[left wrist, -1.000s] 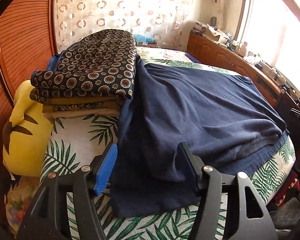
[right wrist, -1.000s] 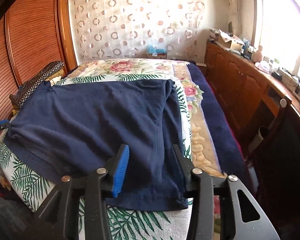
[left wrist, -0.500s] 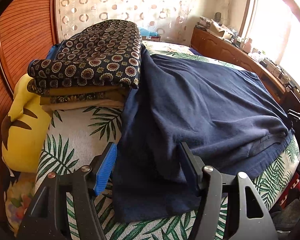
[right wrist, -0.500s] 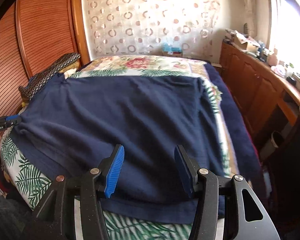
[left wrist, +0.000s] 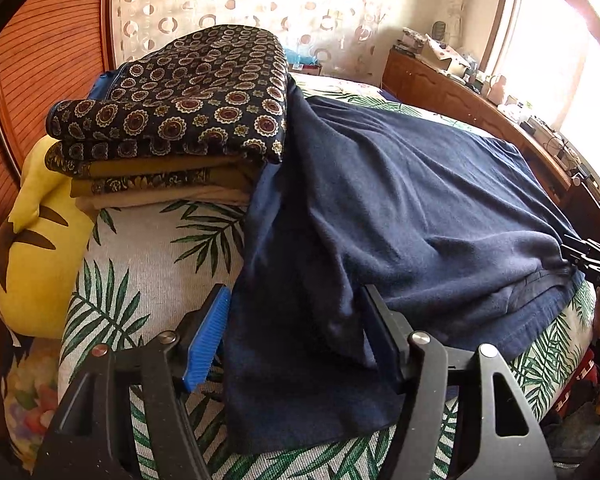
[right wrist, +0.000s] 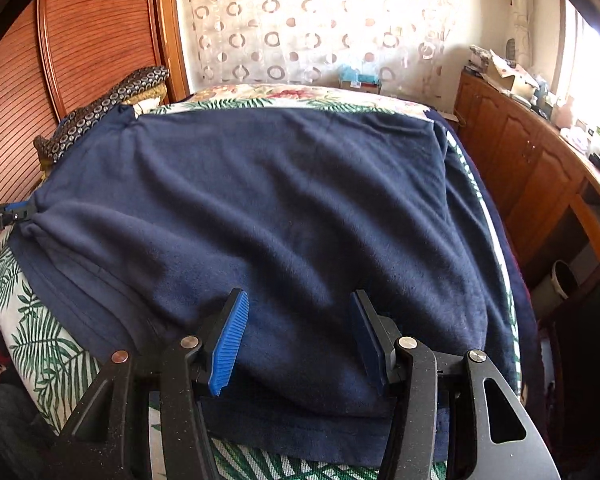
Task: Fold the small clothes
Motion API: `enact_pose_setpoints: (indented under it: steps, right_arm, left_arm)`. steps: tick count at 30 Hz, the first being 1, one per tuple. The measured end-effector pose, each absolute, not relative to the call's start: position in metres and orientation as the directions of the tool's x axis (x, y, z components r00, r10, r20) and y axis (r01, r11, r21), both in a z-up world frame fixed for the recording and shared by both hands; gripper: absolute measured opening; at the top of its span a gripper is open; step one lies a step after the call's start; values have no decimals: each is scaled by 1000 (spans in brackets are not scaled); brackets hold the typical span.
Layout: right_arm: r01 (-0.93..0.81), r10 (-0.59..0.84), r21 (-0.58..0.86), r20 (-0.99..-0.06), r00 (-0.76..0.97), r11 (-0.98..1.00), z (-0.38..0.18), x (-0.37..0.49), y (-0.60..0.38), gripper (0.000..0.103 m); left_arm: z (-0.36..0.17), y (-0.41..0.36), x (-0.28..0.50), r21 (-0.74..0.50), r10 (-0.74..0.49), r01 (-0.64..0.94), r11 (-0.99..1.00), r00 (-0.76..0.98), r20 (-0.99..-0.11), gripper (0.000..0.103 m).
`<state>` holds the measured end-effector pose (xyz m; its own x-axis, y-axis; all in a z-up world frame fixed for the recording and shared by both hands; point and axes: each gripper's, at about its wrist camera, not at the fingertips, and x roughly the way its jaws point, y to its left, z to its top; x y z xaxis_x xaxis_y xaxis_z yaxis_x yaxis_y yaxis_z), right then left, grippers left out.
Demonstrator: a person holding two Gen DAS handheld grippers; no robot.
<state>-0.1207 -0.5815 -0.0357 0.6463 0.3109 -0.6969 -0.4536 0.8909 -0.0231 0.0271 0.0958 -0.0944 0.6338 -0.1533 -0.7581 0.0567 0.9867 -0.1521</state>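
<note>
Two hand-held grippers; one navy garment [right wrist: 284,208]

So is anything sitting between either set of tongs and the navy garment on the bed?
Nothing visible. The navy garment lies directly under the open right tongs and left tongs. The folded stack only overlaps its far corner.

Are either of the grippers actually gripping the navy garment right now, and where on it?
Neither. The left gripper and right gripper hang open over the near edge of the navy blue fleece garment; no pad pinches the cloth.
</note>
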Motion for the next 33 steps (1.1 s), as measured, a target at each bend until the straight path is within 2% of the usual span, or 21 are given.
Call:
enact_pose_setpoints:
  steps: [3,5,8,9,12,22,33]
  right_arm:
    - [-453,310,-30,-689,655,891,-38,-124,-582,54]
    - [-450,308,-37,-677,668,892,-40,-128,-581,55]
    - [-434,301,-45,-656,692,900,-44,-138,-583,56]
    - [-431,299,-47,-653,696,901,-45,-140,-584,56]
    - [-418,309,-19,-643,701,908,-47,-147,-588,56]
    - [-414,315,0,-649,692,910,-44,-147,-599,56]
    - [-302,230,-17,-608,760,953,-19,-146,-637,56]
  left_arm:
    - [-95,96,29,-160,-159,57,986,639,-753,67]
    - [-95,94,29,-158,-165,69,985,640,-750,62]
    - [-93,90,30,-176,-199,101,979,631,-750,38]
    - [-93,88,30,-188,-219,117,975,625,-750,23]
    - [-89,82,29,-173,-219,135,976,634,-742,10]
    - [-16,46,28,-185,-314,254,949,736,-600,8]
    - [46,-43,63,-190,-497,471,861,706,-504,8]
